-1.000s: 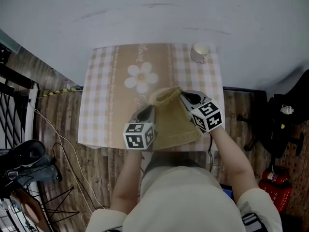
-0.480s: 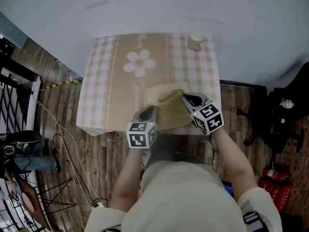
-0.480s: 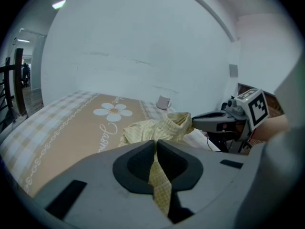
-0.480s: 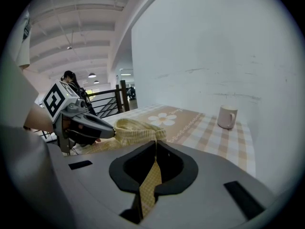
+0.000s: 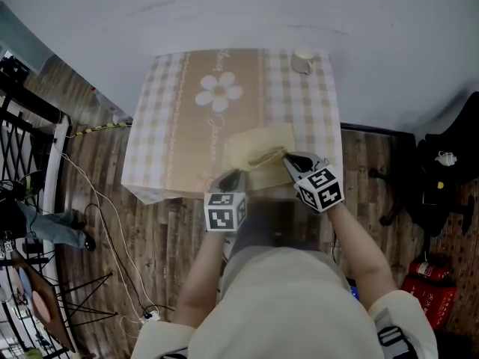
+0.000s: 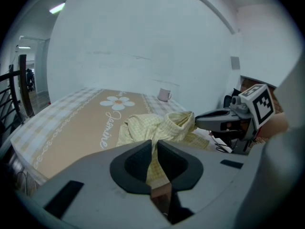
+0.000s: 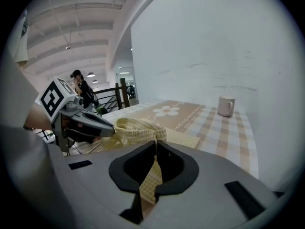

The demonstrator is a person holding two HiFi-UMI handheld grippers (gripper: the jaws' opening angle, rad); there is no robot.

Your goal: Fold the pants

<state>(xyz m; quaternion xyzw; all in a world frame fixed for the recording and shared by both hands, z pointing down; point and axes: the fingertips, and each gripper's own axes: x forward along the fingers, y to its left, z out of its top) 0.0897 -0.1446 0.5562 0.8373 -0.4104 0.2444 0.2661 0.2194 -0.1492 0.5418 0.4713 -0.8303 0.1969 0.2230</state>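
Head view, looking steeply down. A small worktop [image 5: 161, 137] stands against a pale wall [image 5: 239, 6], covered by a beige checked tablecloth [image 5: 314, 114] with a white daisy print [image 5: 219, 95] on its plain centre band. The pants [image 5: 258, 149], pale yellow with a fine check, lie bunched on the near right part of the worktop, their near edge at the worktop's near edge. A white mug [image 5: 302, 61] stands upright at the far right corner, well apart from the pants.

The left tongs [image 5: 233, 176] meet the pants at their near left side. The left gripper view shows its two jaws pressed together on a thin strip of the checked cloth, which runs up from between them into the bunched mass beyond. The right tongs [image 5: 289, 158] meet the pants at their near right side. The right gripper view shows these jaws likewise pinched on a strip of the cloth, with a rolled fold of the pants rising just beyond them. Each gripper view shows the other tongs beside the same fold, so that the raised cloth lies between the two.

Around the worktop is a wooden floor [image 5: 97, 223]. A black railing [image 5: 26, 114] stands at the left.
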